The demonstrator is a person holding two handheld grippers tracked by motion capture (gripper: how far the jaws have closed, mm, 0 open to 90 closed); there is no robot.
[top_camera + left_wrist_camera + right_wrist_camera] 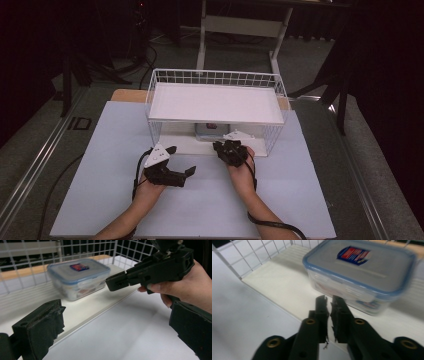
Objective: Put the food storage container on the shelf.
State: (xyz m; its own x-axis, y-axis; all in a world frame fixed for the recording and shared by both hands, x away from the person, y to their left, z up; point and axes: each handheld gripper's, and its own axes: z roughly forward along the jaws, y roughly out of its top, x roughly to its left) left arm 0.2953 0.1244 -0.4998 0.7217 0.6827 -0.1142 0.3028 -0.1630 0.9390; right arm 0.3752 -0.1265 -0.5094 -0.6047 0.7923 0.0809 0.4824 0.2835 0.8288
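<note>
right gripper (328, 302) fingers nearly closed, nosing at the container (362, 272) under the wire rack (215, 102); left gripper (172, 165) waiting wide open, empty.

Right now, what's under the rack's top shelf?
A clear food box with a blue-rimmed lid sits on the rack's lower board. From above, the top shelf covers most of it. Its contents are blurred.
</note>
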